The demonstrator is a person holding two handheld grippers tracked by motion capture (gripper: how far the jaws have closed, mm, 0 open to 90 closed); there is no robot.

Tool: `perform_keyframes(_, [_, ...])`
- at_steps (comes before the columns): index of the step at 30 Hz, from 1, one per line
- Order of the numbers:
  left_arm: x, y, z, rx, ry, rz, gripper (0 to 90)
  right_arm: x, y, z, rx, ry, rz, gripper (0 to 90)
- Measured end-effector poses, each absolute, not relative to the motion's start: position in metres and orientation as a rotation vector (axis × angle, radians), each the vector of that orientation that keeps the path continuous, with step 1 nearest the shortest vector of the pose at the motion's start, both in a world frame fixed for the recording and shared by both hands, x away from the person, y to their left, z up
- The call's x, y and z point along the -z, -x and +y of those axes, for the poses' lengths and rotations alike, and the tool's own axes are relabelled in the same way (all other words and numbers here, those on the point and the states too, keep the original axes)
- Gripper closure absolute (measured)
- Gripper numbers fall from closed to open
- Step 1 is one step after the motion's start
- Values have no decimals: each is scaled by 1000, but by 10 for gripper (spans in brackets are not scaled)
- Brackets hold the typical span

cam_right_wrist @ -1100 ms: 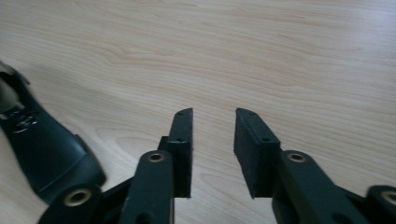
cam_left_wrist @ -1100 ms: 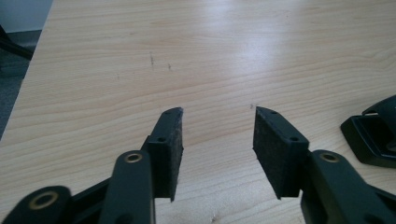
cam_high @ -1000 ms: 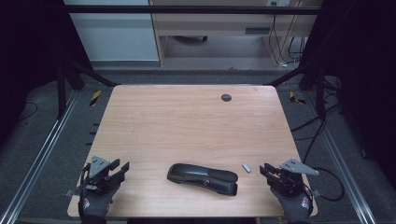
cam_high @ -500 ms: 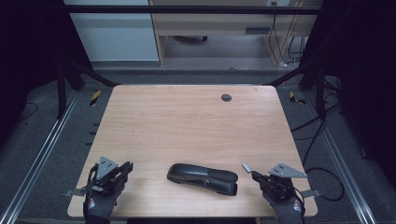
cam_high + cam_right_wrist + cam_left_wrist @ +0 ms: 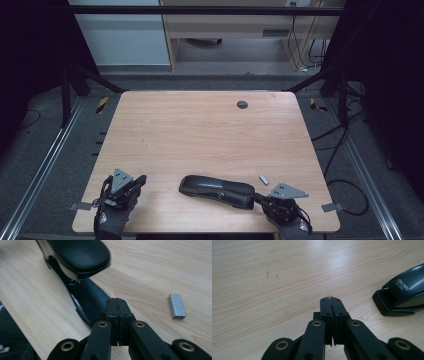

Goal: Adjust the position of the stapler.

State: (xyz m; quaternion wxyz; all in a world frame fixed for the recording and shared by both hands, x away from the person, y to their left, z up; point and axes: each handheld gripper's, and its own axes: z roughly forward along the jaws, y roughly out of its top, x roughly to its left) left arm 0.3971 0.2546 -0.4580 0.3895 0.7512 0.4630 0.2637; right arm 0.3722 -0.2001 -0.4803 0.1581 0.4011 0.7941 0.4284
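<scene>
Right gripper point(image 5: 257, 199) slid in to the stapler's point(image 5: 217, 188) near end, both pairs of jaws just closed on nothing (left gripper point(image 5: 140, 180) idle). Stapler lies flat mid-front, staple strip point(image 5: 263, 178) beside it; loading not started.

a black stapler point(image 5: 217, 189) lies flat near the table's front edge, a staple strip point(image 5: 263, 179) just beside it

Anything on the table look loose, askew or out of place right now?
A loose strip of staples lies bare on the table, apart from the black stapler, just beyond its end nearest the right hand-held gripper. The stapler lies at a slant. Nothing looks spilled or damaged.
</scene>
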Motion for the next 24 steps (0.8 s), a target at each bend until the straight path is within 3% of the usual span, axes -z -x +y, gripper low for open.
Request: perform_keyframes(24, [458,-396,253,-679,-1918,1173,865,494,-365,-178,-1200,-1115,2427,900])
